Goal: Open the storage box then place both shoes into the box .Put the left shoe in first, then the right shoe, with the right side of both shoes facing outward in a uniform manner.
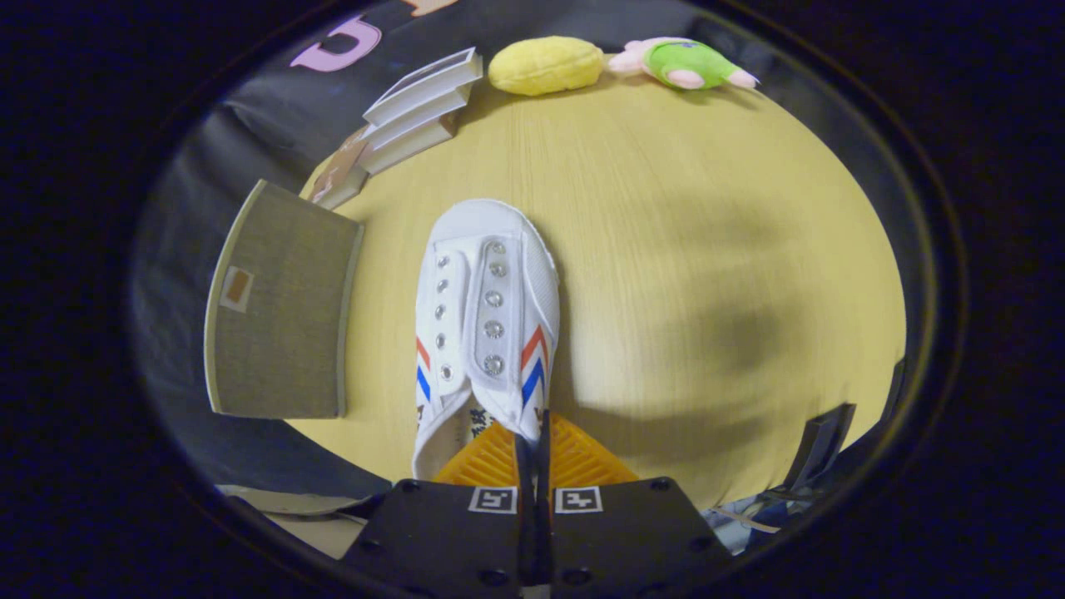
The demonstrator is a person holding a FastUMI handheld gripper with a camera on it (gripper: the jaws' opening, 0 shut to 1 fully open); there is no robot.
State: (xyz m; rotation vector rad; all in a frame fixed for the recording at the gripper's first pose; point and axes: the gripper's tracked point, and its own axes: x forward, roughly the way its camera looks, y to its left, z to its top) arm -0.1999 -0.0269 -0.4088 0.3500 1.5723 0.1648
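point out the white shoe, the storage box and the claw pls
white shoe (491,308): gripper view, on the eyelet strip of the upper.
storage box (279,308): gripper view, on its fabric lid, beside the shoe.
claw (532,445): gripper view, between the fingertips, shut on the shoe's collar.

The worktop (666,249) is a pale yellow wood-grain surface. At its far edge lie 2 soft toys side by side: a yellow plush (545,65) and a green and pink plush (686,65), near each other but apart. Beside the yellow one, a stack of white books (420,108) leans along the far edge, with a small brown-covered book (339,175) next to it. A grey fabric storage box (279,308) stands at the worktop's side, just beside a white shoe (487,308) whose toe points toward the toys. The tool (532,449) has its fingers closed on the shoe's heel edge.
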